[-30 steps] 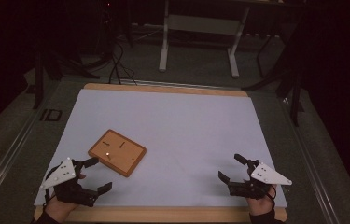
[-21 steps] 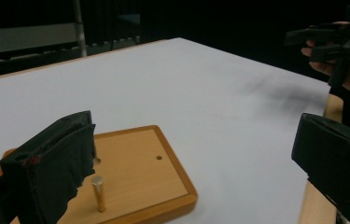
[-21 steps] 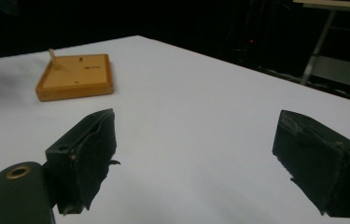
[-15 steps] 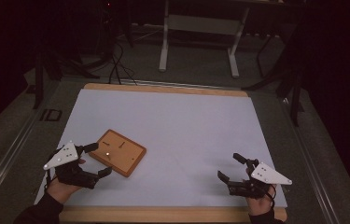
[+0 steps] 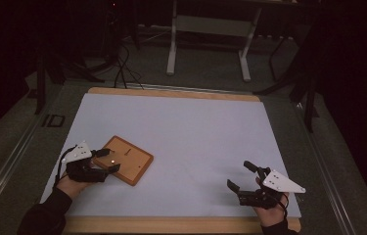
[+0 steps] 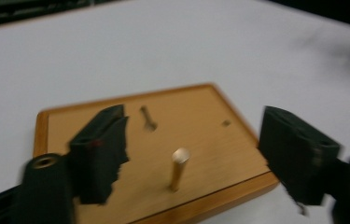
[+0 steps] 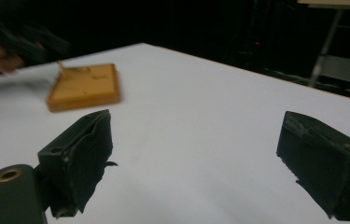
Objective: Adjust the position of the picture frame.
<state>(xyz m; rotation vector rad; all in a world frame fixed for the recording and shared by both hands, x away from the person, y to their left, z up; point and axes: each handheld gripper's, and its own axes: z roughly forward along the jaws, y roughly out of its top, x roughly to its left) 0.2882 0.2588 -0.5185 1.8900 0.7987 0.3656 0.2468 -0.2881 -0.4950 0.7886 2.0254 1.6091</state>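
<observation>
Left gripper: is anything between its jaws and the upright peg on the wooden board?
Nothing visible is. In the left gripper view the peg stands upright on the wooden board, in the open gap between the jaws of the left gripper, which have just been closing. Neither pad touches the peg yet.

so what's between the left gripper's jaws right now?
In the left gripper view, the upright wooden peg on the wooden board stands between the left gripper jaws, untouched; they have just been closing.
</observation>
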